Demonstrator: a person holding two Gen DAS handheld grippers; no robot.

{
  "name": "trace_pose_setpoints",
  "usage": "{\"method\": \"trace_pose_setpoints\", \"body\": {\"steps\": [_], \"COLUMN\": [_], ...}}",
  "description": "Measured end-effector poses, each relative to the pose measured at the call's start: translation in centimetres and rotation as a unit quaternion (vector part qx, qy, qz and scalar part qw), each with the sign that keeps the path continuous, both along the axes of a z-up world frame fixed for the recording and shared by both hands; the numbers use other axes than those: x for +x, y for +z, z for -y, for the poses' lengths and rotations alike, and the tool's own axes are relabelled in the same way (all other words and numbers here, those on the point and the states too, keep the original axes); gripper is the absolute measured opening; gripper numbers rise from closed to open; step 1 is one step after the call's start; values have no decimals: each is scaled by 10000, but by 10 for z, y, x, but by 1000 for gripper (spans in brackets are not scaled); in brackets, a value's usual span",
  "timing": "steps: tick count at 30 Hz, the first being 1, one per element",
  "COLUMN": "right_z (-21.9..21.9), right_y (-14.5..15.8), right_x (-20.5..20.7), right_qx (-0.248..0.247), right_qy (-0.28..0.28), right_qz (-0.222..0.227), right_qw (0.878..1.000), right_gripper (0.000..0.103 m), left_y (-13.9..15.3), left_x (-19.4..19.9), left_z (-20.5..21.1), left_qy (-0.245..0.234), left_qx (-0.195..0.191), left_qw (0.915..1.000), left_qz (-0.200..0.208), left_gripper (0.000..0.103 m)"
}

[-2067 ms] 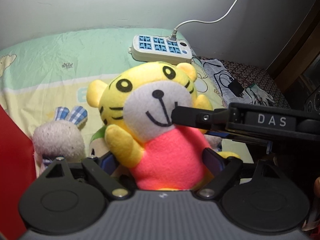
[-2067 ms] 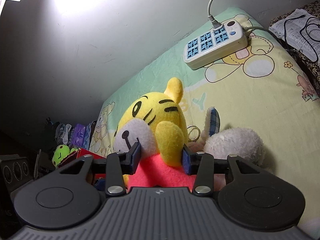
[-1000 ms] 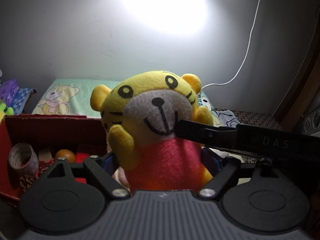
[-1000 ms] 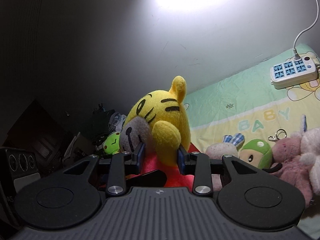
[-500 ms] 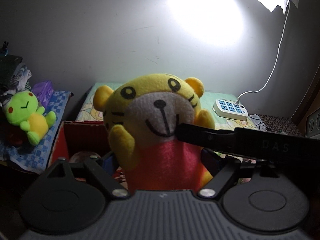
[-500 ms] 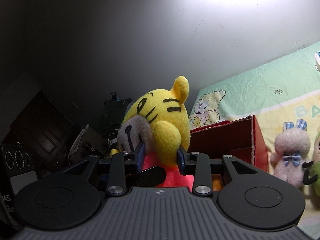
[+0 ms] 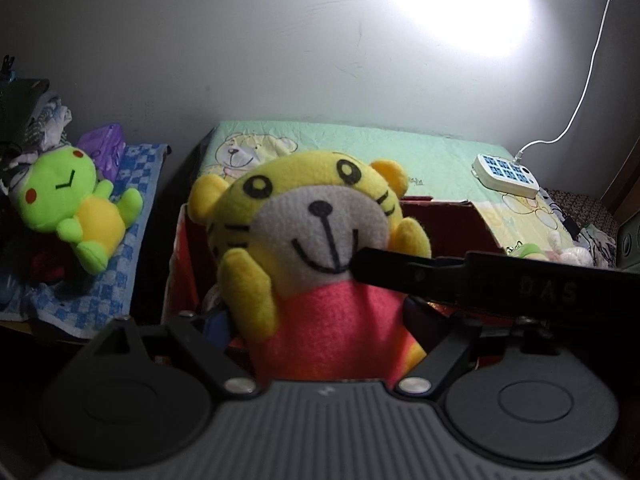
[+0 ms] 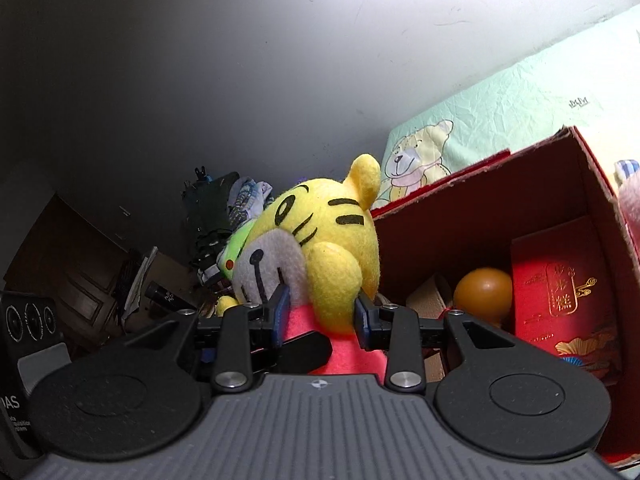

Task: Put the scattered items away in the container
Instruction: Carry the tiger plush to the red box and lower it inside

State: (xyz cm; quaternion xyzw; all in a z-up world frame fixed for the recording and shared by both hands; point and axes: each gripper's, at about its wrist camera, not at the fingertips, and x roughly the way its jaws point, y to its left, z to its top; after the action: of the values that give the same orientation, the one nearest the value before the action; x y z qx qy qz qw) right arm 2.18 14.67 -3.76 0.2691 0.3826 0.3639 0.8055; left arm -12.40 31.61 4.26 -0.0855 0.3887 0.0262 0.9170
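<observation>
A yellow tiger plush [image 7: 316,240] in a pink shirt is held by both grippers. My left gripper [image 7: 320,320] is shut on its pink body. My right gripper [image 8: 320,312] is shut on its arm and side, and one of its fingers [image 7: 400,272] crosses the plush's cheek in the left wrist view. The plush [image 8: 320,248] hangs at the left edge of the red cardboard box [image 8: 500,184], which also shows behind it in the left wrist view [image 7: 452,224]. The box holds an orange ball [image 8: 482,294] and a red packet [image 8: 560,288].
A green frog plush [image 7: 76,208] lies on a blue checked cloth [image 7: 120,280] left of the box. A white power strip [image 7: 506,176] sits on the green bedsheet [image 7: 360,148] behind. More plush toys [image 7: 560,252] lie right of the box. Dark clutter [image 8: 208,216] stands at the left.
Both grippers have carried the tiger plush from the bed leftward and down to the red box. The box is now closer and its inside shows in the right wrist view.
</observation>
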Motion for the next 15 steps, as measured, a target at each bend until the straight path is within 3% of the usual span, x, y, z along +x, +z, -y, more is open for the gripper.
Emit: {"method": "trace_pose_setpoints", "body": {"steps": [15], "right_z": [-19], "right_y": [-40], "right_x": [11], "right_qx": [-6], "right_qy": [65], "right_qz": [-1005], "right_qw": [9949], "right_gripper": [36], "left_y": [-36], "left_x": [14], "left_z": [-15], "left_qy": [6], "left_qx": [450], "left_qw": [9977], "left_qz": [-509], "left_gripper": [88]}}
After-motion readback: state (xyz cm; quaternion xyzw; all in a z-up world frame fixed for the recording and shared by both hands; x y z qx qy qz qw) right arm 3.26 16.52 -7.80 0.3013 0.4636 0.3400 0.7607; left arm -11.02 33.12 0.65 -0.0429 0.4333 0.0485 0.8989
